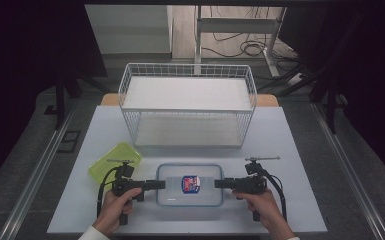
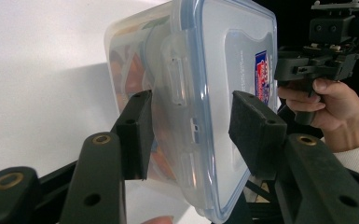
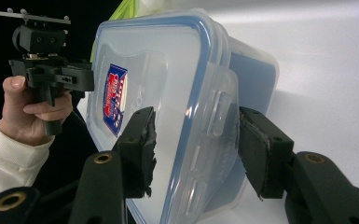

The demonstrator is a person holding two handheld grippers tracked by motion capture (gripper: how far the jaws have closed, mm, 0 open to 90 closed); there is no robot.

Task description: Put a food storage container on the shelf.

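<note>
A clear plastic container (image 1: pixel 190 185) with a blue-rimmed lid and a red-and-blue label lies near the table's front edge. My left gripper (image 1: pixel 161 184) is at its left end and my right gripper (image 1: pixel 218 183) at its right end, both turned on their sides. In the left gripper view the jaws (image 2: pixel 191 107) straddle the latch end of the container (image 2: pixel 214 70), with a slight gap at the lid-side pad. In the right gripper view the jaws (image 3: pixel 196 121) straddle the other latch end of the container (image 3: pixel 168 70) the same way. Both stand open around it.
A white wire two-level rack (image 1: pixel 187 66) stands behind the container at mid-table. A yellow-green shallow tray (image 1: pixel 111 162) lies just behind my left gripper. The white table (image 1: pixel 290 150) has bare room to the right. Dark floor and cables lie beyond.
</note>
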